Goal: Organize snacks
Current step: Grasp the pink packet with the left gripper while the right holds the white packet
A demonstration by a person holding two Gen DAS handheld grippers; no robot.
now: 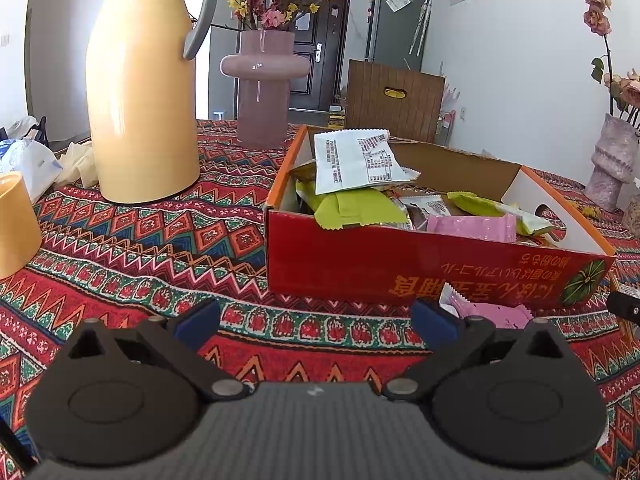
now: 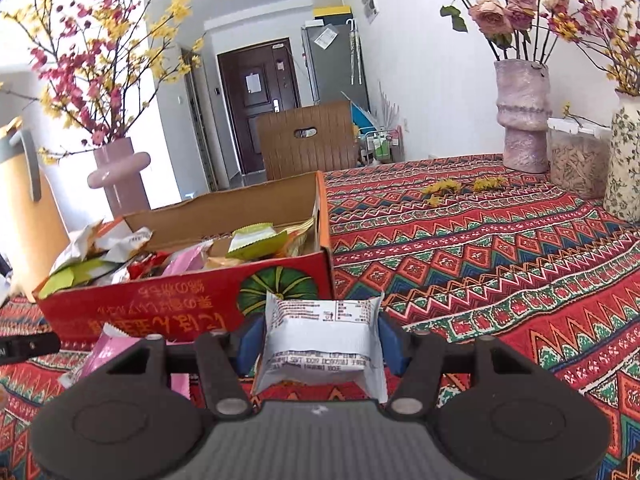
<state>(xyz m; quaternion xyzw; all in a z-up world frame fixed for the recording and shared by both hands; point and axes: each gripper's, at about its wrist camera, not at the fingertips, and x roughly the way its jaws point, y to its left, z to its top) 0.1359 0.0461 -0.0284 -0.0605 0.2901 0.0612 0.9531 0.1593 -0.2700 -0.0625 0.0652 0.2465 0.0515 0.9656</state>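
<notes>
A red cardboard box (image 1: 360, 268) stands on the patterned tablecloth with several snack packets inside, white, green and pink. My left gripper (image 1: 316, 322) hovers open in front of its near wall with nothing between the fingers. A pink packet (image 1: 496, 314) lies on the cloth by the box's near right corner. In the right wrist view my right gripper (image 2: 320, 342) is shut on a white snack packet (image 2: 320, 340), held off the cloth in front of the red box (image 2: 160, 304). The pink packet (image 2: 112, 350) lies to its left.
A tall yellow thermos (image 1: 140, 96) and a mauve vase (image 1: 262, 88) stand behind and left of the box; a yellow cup (image 1: 12, 224) at far left. On the right stand a textured pink vase (image 2: 524, 120), a clear jar (image 2: 576, 160) and a floral vase (image 2: 626, 160).
</notes>
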